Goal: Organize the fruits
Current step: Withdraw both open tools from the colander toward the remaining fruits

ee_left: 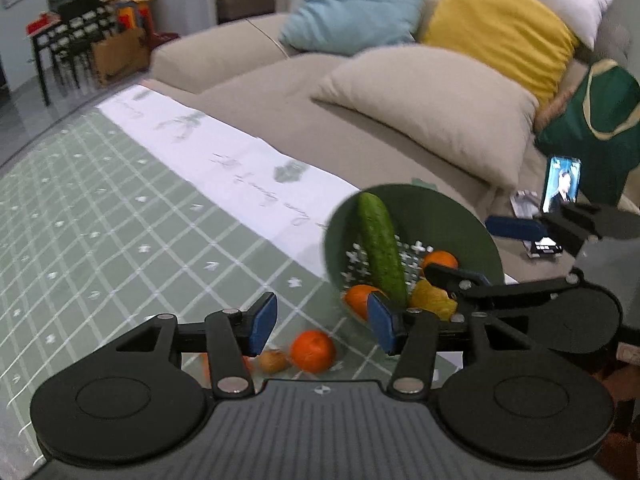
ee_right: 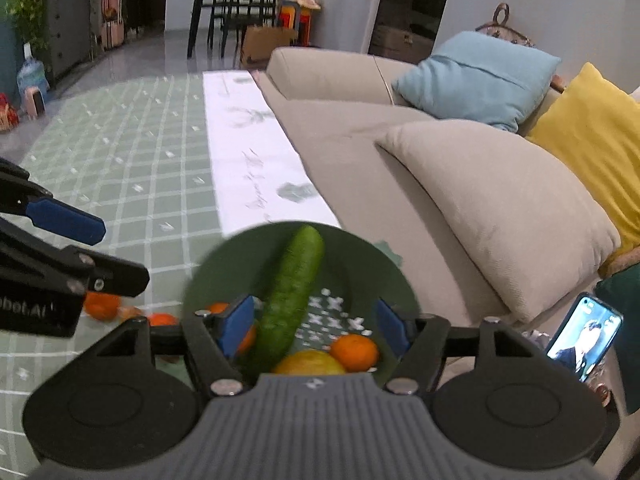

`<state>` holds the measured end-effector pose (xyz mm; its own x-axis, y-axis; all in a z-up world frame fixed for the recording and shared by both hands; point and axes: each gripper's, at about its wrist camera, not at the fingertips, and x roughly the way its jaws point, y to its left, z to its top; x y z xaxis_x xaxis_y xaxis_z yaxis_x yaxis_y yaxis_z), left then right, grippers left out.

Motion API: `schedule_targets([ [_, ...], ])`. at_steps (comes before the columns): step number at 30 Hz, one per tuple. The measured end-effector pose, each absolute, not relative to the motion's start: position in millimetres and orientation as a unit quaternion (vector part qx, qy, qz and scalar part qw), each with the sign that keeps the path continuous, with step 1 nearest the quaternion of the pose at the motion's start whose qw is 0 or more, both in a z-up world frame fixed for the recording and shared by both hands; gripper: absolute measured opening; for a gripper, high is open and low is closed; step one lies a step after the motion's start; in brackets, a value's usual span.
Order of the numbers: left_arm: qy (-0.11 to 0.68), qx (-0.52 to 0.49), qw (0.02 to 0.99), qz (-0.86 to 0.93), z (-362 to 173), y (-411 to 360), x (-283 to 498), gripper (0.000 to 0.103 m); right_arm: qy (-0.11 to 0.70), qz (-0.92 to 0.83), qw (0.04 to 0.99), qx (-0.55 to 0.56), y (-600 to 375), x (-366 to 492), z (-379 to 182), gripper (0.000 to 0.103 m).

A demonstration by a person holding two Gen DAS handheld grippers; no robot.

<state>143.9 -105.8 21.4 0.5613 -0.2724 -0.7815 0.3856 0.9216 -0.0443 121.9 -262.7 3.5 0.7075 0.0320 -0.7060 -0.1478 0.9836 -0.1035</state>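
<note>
Gaping empty, both tongs — left tongs [ee_left: 322, 326], right tongs [ee_right: 316, 326]; lower-centre orange [ee_left: 313, 351] looks firm, rollable; pinch across its middle

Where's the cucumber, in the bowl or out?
In. The cucumber lies inside the green bowl, leaning up against its wall, with oranges and a yellow fruit beside it.

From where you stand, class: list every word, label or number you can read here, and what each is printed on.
"obot.AI": partial white lettering on the left gripper body, cut off at the frame's left edge.
Script on the white cloth strip: too blurred to read.
Phone screen: nothing legible.
</note>
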Motion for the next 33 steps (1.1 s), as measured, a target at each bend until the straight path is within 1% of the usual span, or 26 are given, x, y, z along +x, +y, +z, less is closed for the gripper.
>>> schedule_targets([
  [6,0.402,0.060,0.901,-0.153,28,-70,118,0.062,0.368,0.064,0.927,-0.020,-234,98,12,0.067],
  [13,0.413,0.023,0.903,-0.113,11,-24,100,0.062,0.380,0.074,0.921,0.040,-201,73,-4,0.067],
  [19,0.439,-0.008,0.895,-0.081,-17,9,90,0.062,0.398,0.088,0.913,0.031,-175,60,-28,0.067],
  [25,0.451,-0.030,0.890,-0.068,-35,25,89,0.062,0.405,0.094,0.909,0.012,-164,58,-48,0.067],
  [27,0.451,-0.032,0.889,-0.067,-38,27,91,0.062,0.405,0.097,0.909,0.009,-161,60,-51,0.065],
  [29,0.453,-0.037,0.888,-0.068,-43,28,94,0.062,0.405,0.100,0.909,0.004,-159,64,-55,0.057],
  [33,0.458,-0.043,0.885,-0.068,-53,29,100,0.062,0.408,0.108,0.907,-0.001,-154,72,-63,0.049],
])
